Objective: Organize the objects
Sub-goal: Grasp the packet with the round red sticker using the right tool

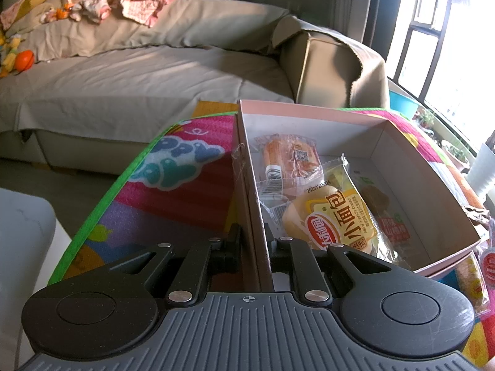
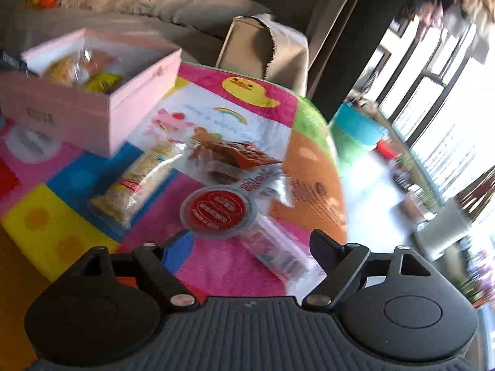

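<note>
While the left claw (image 1: pixel 254 241) is clamped on the near-left wall of the pink box (image 1: pixel 309 114), one finger outside and one inside, its pads are mostly hidden by the cardboard. Box sits on the colourful play mat (image 1: pixel 173 185). Inside it: a yellow mini bread packet (image 1: pixel 334 219) nearest the claw, an orange-wrapped snack (image 1: pixel 287 157) farther back, and a clear packet with a red-and-green label (image 1: pixel 393 225) to the right, partly covered by the bread packet. More wrappers are cut off at the right edge, past the box's near-right corner.

Right wrist view is motion-blurred. Right claw (image 2: pixel 247 241) is spread wide, nothing between its fingers; the left fingertip is hard to make out. Just ahead on the mat lie a clear packet with a round red label (image 2: pixel 219 210), touching or overlapping a red-brown snack packet (image 2: pixel 235 157) beyond it — cannot tell which. A pale long packet (image 2: pixel 139 182) lies to the left, near the box's corner. Pink box (image 2: pixel 77 114) sits far left, contents blurred. Grey sofa (image 1: pixel 123 71) behind the mat.
</note>
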`<state>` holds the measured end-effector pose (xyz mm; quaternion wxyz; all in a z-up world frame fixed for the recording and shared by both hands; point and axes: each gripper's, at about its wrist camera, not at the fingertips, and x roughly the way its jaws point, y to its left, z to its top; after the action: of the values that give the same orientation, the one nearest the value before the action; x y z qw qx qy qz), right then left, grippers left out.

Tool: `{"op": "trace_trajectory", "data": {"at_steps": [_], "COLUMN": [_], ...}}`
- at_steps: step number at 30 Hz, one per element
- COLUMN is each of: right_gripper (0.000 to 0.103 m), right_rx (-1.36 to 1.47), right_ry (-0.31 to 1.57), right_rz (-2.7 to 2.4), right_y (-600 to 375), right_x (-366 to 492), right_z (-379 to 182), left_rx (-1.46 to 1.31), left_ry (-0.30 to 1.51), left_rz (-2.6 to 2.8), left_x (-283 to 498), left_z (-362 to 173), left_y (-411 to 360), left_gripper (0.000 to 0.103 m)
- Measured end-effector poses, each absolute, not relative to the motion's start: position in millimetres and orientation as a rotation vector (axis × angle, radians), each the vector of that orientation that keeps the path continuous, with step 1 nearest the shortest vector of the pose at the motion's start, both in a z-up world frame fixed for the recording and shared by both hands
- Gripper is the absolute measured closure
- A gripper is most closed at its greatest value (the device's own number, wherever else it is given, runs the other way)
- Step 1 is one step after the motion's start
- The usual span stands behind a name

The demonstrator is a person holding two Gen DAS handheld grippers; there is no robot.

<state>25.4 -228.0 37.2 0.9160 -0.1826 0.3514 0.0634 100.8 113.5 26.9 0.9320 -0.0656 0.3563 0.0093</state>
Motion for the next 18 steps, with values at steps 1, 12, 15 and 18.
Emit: {"op": "trace_trajectory", "data": {"at_steps": [1,12,15,18], "right_gripper": [0.02,0.023,0.042,0.042], "right_rx": [-0.356,-0.281,-0.27,-0.248], "right_ry": [0.725,0.739,0.738,0.742], "right_rz": [0.148,0.153,0.155,0.184], "right_y": [-226,-208,-210,-212], "right_x": [26,62,61,52], "right_z": [37,22,25,33], "left_rx": [-0.134,-0.132,-0.133,-0.132], "left_ry": [0.729,0.73,0.729,0.729], "left_rz": [0.019,0.019,0.019,0.018], "left_x": [101,101,101,101], "left_z": [27,27,27,27], "left_y": [113,114,114,114], "left_gripper": [0.088,0.088,0.088,0.088]}}
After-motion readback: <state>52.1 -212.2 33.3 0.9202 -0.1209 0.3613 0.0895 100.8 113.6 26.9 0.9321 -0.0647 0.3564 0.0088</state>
